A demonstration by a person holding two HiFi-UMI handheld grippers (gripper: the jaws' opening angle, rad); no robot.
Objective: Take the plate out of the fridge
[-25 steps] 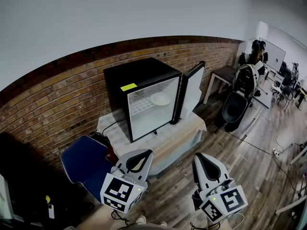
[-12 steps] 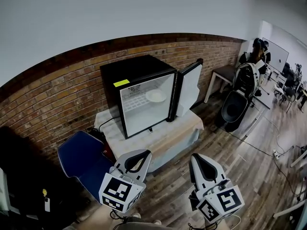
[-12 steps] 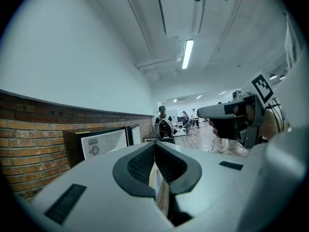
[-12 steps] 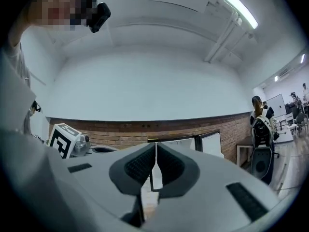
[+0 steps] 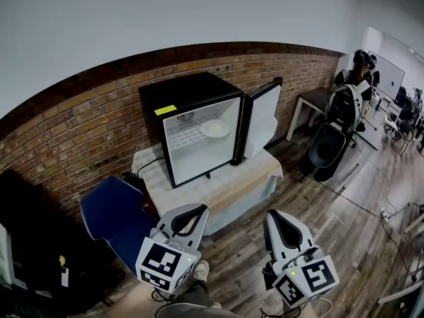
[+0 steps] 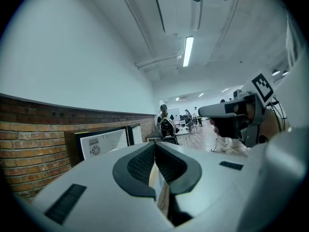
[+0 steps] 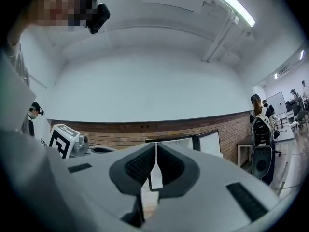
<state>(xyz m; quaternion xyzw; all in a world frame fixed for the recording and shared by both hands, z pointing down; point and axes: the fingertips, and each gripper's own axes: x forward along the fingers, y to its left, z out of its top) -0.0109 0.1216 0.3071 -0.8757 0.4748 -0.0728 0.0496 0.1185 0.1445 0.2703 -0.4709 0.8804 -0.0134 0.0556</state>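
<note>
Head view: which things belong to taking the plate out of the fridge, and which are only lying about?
For the job: plate, fridge, open door.
Lying about: blue chair, side table.

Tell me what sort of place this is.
Probably a shared office or lab: a mini fridge on a cloth-covered table by a brick wall, people far right, cables across the wood floor.
</note>
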